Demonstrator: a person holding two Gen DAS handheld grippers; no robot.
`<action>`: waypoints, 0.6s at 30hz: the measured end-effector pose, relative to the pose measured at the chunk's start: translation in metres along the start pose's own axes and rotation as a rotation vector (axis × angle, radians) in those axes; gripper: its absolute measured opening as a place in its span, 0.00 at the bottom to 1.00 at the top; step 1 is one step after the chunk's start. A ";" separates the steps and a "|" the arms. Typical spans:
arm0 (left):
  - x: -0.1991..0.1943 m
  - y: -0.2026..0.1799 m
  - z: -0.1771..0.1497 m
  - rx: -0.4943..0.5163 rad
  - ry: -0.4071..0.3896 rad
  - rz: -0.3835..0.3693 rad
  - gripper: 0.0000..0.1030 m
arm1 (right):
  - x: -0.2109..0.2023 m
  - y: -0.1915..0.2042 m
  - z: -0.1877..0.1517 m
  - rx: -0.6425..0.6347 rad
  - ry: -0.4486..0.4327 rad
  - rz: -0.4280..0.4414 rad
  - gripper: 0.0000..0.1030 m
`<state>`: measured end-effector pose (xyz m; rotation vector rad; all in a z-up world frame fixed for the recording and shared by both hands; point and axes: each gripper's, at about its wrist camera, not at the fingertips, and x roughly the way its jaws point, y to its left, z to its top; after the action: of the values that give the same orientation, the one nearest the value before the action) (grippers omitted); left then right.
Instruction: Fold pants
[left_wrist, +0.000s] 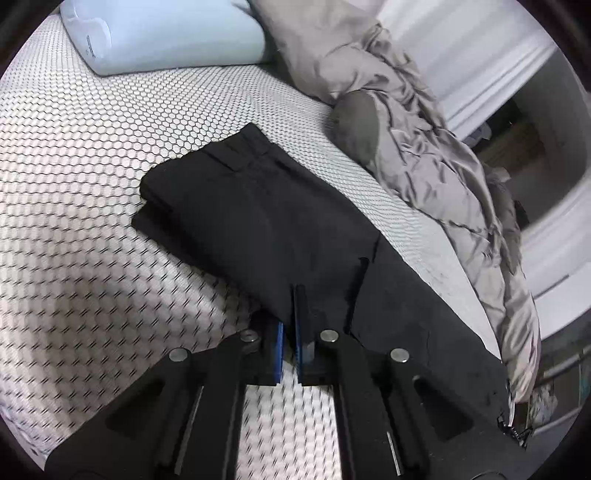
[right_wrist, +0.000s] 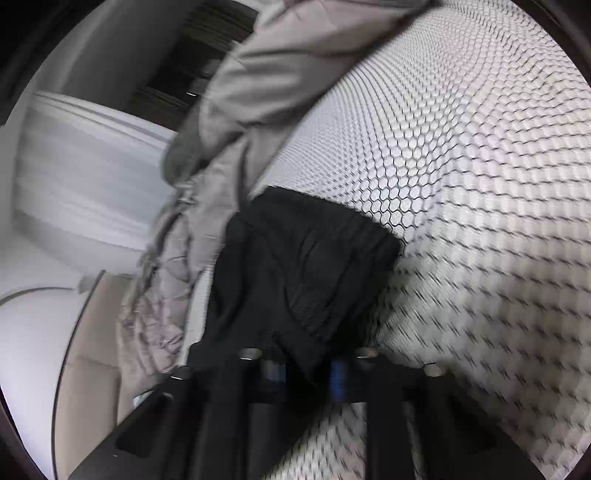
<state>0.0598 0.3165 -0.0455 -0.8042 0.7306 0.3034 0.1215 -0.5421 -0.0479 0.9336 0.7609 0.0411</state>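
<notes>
Pants (left_wrist: 258, 221), black, lie partly folded on the mattress (left_wrist: 92, 184), whose cover carries a honeycomb print. In the left wrist view they run as a long dark band from a stacked, layered end toward the pillow (left_wrist: 155, 33), back to my left claw (left_wrist: 290, 325). The pale blue pillow sits at the far edge of the mattress, well apart from the pants. A crumpled grey blanket (left_wrist: 424, 155) runs along the pants' far side, near but apart from them, with a strip of mattress between. My left claw has its blue-padded jaws nearly together, and the near edge of the pants sits at the narrow slot between them; I read it as pinching that edge. In the right wrist view, blurred, the pants (right_wrist: 303, 258) bunch up in a gathered mound directly ahead of my right claw (right_wrist: 306, 369), with dark cloth hanging down between the jaws, which stand apart with the fabric filling the gap; grip reads as closed on the cloth. The grey blanket (right_wrist: 229, 110) touches the mound's left side there.
</notes>
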 end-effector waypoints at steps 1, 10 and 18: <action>-0.008 0.001 -0.004 0.024 0.003 0.002 0.02 | -0.014 0.005 -0.005 -0.045 -0.023 -0.007 0.09; -0.045 0.018 -0.036 0.114 0.040 0.140 0.19 | -0.104 -0.015 -0.076 -0.261 0.001 -0.202 0.31; -0.098 -0.032 -0.065 0.254 -0.062 0.038 0.80 | -0.130 -0.021 -0.055 -0.167 -0.079 -0.124 0.65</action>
<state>-0.0254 0.2489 0.0097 -0.5384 0.7102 0.2627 -0.0145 -0.5610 -0.0084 0.7237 0.7288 -0.0403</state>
